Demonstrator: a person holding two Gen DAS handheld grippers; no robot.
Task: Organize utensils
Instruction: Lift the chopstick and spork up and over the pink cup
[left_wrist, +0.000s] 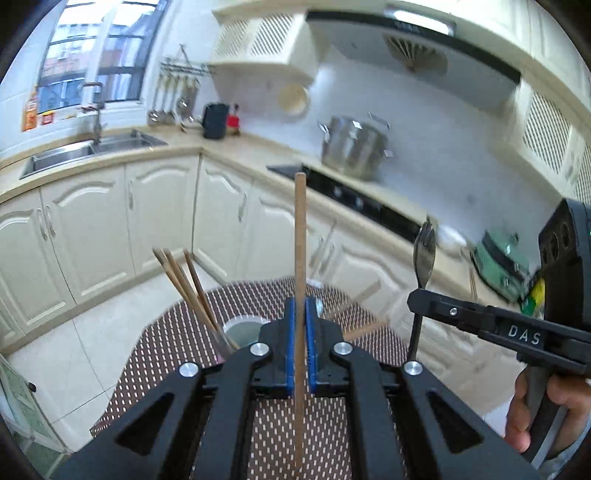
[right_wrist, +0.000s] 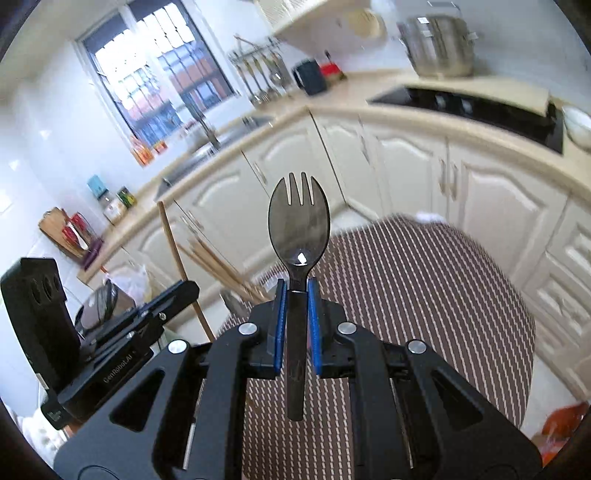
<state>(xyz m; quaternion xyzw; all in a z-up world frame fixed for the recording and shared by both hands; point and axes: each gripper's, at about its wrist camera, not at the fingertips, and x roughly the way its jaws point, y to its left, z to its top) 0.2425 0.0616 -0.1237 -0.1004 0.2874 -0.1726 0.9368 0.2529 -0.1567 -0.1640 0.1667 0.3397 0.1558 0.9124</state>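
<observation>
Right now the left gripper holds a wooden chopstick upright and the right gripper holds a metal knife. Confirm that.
Not quite. The left gripper does clamp the wooden chopstick upright, but the right gripper holds a dark spork, a spoon bowl with tines cut into its tip, not a knife. The right wrist view shows it plainly.

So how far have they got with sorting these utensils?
Partly there. Done: several chopsticks already stand in the glass holder on the woven mat. In hand: the left claw is shut on one more chopstick, and the right claw grips a dark spork. Left: both still need putting away; a stick-like piece also lies on the mat.
</observation>
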